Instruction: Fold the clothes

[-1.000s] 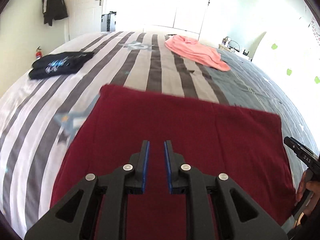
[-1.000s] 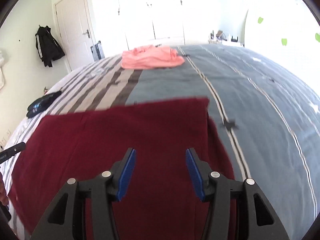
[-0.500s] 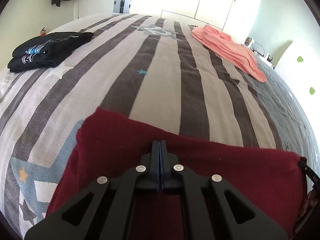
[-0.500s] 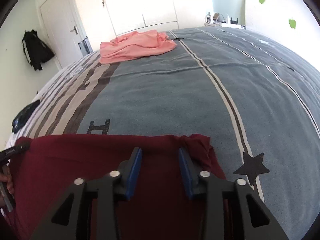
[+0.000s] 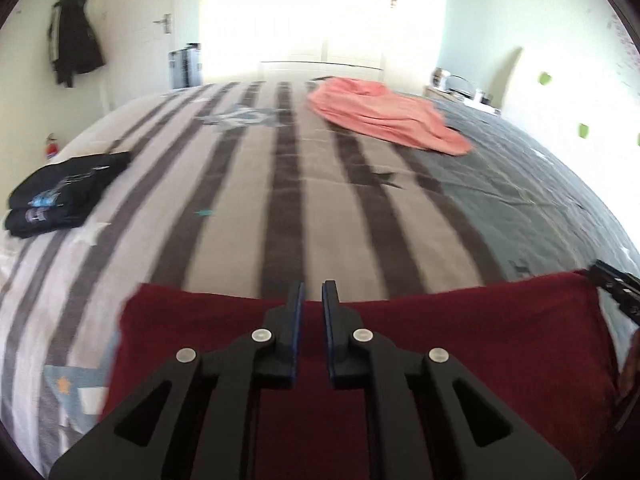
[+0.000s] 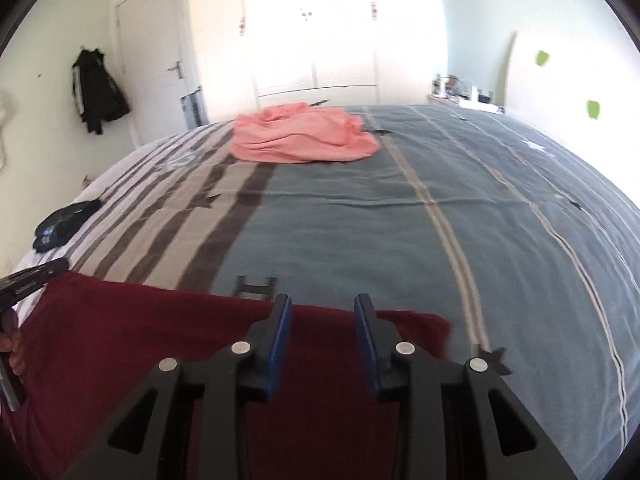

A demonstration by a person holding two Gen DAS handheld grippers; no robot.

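A dark red garment (image 5: 460,344) lies on the bed in front of both grippers, its far edge straight across; it also shows in the right wrist view (image 6: 132,344). My left gripper (image 5: 311,296) sits over its far edge with the jaws a little apart and nothing between them. My right gripper (image 6: 322,308) is open wider over the same edge, near the garment's right corner (image 6: 436,324). The right gripper's tip (image 5: 616,284) shows at the garment's right end in the left wrist view.
A crumpled pink garment (image 5: 384,114) lies at the far side of the bed, also in the right wrist view (image 6: 304,134). A folded black garment (image 5: 60,192) lies at the left. The striped and grey-blue bedspread (image 6: 440,220) stretches ahead. A black jacket (image 5: 74,38) hangs by the door.
The left gripper was shut half a second ago and now stands slightly open. The right gripper has opened wider. Both views have lifted and pulled back from the red garment's far edge.
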